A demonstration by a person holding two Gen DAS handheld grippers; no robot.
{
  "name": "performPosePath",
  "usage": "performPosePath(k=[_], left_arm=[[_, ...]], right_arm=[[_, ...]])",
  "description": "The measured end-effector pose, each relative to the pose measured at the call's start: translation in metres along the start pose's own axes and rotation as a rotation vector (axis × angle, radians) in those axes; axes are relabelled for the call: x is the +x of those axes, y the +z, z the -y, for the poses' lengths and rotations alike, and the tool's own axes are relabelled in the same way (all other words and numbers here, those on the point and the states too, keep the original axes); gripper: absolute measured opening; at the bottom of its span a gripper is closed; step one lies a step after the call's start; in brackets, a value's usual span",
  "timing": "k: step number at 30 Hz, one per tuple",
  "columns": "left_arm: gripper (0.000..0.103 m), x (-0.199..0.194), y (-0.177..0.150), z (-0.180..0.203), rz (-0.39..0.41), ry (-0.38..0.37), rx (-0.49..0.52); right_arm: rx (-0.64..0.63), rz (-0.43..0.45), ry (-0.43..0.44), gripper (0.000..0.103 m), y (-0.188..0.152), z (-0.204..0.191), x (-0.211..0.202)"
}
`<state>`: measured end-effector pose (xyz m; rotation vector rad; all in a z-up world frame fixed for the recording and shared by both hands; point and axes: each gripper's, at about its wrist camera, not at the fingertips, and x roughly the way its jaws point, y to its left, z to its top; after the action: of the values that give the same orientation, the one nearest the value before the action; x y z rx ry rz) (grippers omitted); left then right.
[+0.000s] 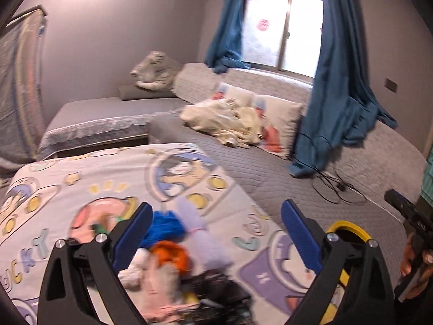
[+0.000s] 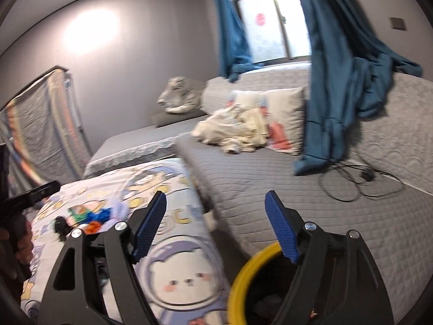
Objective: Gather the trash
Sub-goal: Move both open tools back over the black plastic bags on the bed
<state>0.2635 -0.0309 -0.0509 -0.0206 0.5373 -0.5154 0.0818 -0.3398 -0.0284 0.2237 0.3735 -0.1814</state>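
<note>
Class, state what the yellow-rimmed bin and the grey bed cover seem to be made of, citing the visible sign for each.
Yellow-rimmed bin: probably plastic, given its smooth, evenly coloured yellow rim; the dark interior may be a liner. Grey bed cover: quilted fabric, matte, with a stitched grid pattern.

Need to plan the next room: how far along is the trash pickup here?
Done: can't tell; the yellow bin interior is dark. In hand: nothing, left gripper and right gripper open. Left: the colourful scraps on the cartoon blanket.
</note>
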Motion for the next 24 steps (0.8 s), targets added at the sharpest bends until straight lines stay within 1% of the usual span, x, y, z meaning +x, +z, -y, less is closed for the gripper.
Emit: performPosePath(k=[2,4,7,9,15,24], left_arm=[[0.095,-0.006,-0.002,-0.018,0.008,0.040,-0.016],[0.095,-0.011,-0.004,-0.033,0.009,0.066,-0.031],[0.095,-0.018,-0.013,-0.058,0.009,0.127,-0.045],[0.095,-0.018,-0.018,-0.074,0.003,0.149,-0.068],[0.095,-0.017,-0.033,-0.109,-0.019,0.195,-0.119],[0.095,-0.004,-0.056,-0.143,-0.065,0.232,-0.170]], right_arm=[[-0.026,-0.011,0.038,0.075,-0.002,-0.017,0.005],[-0.051,-0.024,0.073,0.076,-0.004,-0.036,0.011],[-0.075,-0.043,0.103,0.076,-0.010,-0.058,0.018],[-0.089,-0.065,0.125,0.076,-0.015,-0.072,0.024],[-0.107,-0.138,0.189,0.077,-0.038,-0.104,0.042],[-0.135,-0.240,0.246,0.077,-0.072,-0.140,0.071]])
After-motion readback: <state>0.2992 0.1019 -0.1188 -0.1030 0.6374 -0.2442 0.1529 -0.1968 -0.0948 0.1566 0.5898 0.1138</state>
